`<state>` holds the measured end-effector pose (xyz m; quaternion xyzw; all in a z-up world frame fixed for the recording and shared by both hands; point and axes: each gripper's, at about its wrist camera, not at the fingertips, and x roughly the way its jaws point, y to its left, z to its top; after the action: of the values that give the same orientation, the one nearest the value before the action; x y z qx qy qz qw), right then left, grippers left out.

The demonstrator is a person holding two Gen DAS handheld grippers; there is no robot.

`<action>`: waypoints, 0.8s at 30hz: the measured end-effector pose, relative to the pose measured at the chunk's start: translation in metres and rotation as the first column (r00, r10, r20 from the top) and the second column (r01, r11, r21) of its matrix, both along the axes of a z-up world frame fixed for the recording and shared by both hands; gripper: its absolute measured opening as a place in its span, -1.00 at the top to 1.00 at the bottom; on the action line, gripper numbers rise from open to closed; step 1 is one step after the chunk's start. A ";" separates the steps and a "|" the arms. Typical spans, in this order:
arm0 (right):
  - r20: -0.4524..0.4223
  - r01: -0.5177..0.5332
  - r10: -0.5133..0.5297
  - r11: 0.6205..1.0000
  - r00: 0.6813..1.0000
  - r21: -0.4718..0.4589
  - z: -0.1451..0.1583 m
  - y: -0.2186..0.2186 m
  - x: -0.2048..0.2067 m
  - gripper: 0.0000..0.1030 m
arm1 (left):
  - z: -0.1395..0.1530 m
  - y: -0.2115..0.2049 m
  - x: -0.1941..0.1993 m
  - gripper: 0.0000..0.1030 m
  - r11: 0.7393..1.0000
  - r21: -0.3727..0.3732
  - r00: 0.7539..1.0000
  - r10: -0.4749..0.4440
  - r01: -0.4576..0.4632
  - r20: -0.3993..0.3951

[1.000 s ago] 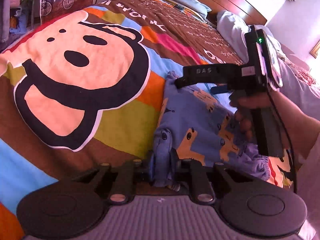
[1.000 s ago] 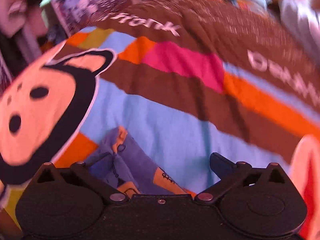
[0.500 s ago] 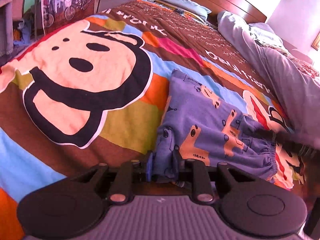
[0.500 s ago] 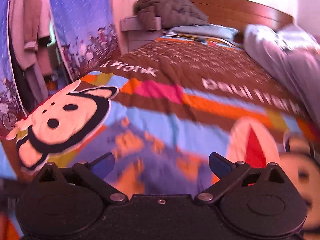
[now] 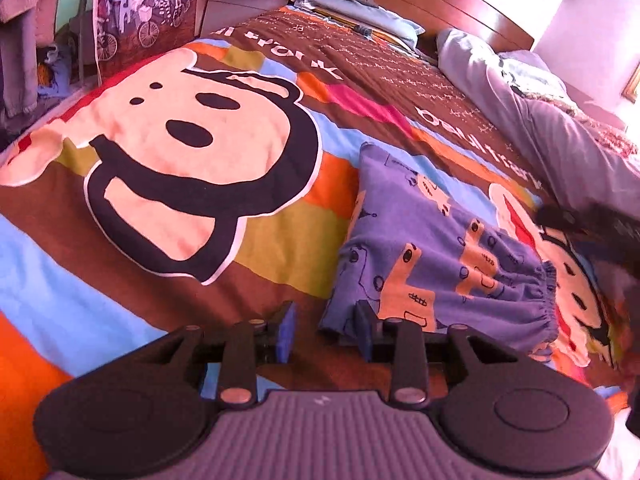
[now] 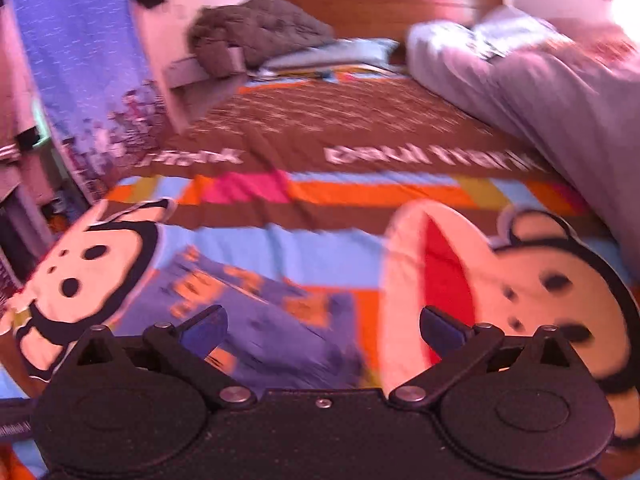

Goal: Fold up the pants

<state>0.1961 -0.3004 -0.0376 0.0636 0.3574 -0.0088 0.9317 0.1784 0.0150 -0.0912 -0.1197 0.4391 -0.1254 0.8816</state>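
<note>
On the bed (image 5: 280, 248), my pants (image 5: 436, 264) lie folded on the bright cartoon bedspread (image 5: 172, 160). They are blue-purple with orange animal shapes on them. I see them flat, just to the right of the big monkey face, and the stretchy waist end points to the right.

My left hand-held gripper (image 5: 326, 334) is low, right at the near edge of the pants. Its two blue fingers are apart, and nothing is between them. The right finger (image 5: 364, 332) sits at the near corner of the cloth, but I cannot tell if it touches. The left finger (image 5: 287, 334) is over the bare bedspread.

My right hand-held gripper (image 6: 322, 330) is up above the bed, and its fingers are spread wide with nothing in them. This view is blurry. The pants (image 6: 256, 320) show below and to the left, between the two monkey faces.

At the far end I see a wooden headboard (image 5: 452, 8), a blue pillow (image 5: 360, 12) and a grey blanket (image 5: 560, 140) along the right side.
</note>
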 end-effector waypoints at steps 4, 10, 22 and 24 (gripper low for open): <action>-0.037 -0.117 0.117 0.993 0.992 -0.007 -0.023 0.032 0.032 -0.98 | -0.003 -0.011 -0.003 0.18 0.999 0.050 0.999 -0.012 0.010 0.046; -0.078 0.057 -0.060 0.998 0.995 -0.037 -0.053 0.011 0.026 -0.93 | 0.012 -0.003 -0.018 0.12 0.998 0.019 0.976 0.056 -0.061 0.209; -0.121 0.053 -0.080 0.976 0.989 -0.209 -0.068 -0.022 0.011 -0.98 | -0.002 -0.026 0.046 -0.50 0.998 0.069 0.991 -0.013 0.003 0.133; -0.108 0.129 -0.163 0.954 0.981 -0.270 -0.058 -0.023 0.007 -0.98 | 0.001 -0.003 0.042 -0.67 0.996 -0.038 0.987 0.083 -0.078 0.135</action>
<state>0.2034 -0.3236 -0.0957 -0.0343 0.4070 -0.1289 0.9036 0.2202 0.0118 -0.0907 -0.1430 0.3704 -0.1047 0.9118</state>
